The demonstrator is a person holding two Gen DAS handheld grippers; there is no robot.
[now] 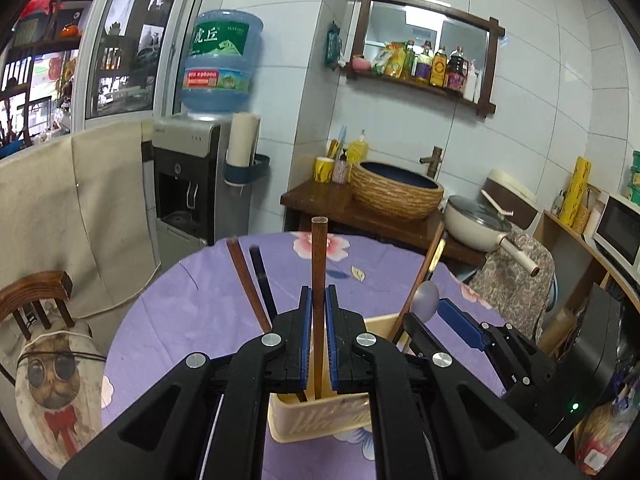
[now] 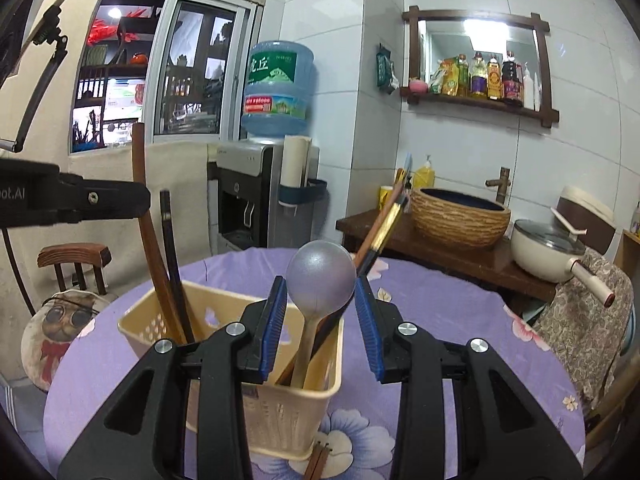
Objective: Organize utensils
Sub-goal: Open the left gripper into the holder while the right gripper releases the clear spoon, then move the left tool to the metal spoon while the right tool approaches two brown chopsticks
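Observation:
A cream plastic utensil holder (image 2: 280,412) stands on the purple flowered table (image 2: 440,340); it also shows in the left wrist view (image 1: 320,416). My left gripper (image 1: 319,300) is shut on a brown wooden chopstick (image 1: 319,256) standing upright in the holder. Other chopsticks (image 1: 250,280) lean in the holder's left compartment. My right gripper (image 2: 322,300) is open, its blue pads on either side of a grey spoon (image 2: 320,276) that stands in the holder. The spoon also shows in the left wrist view (image 1: 425,298). Dark chopsticks (image 2: 384,228) lean behind the spoon.
A chopstick pair (image 2: 318,462) lies on the table in front of the holder. A wooden chair (image 1: 36,296) with a cushion stands at left. Behind the table are a water dispenser (image 1: 192,184), a woven basin (image 1: 396,190) and a pan (image 1: 480,220).

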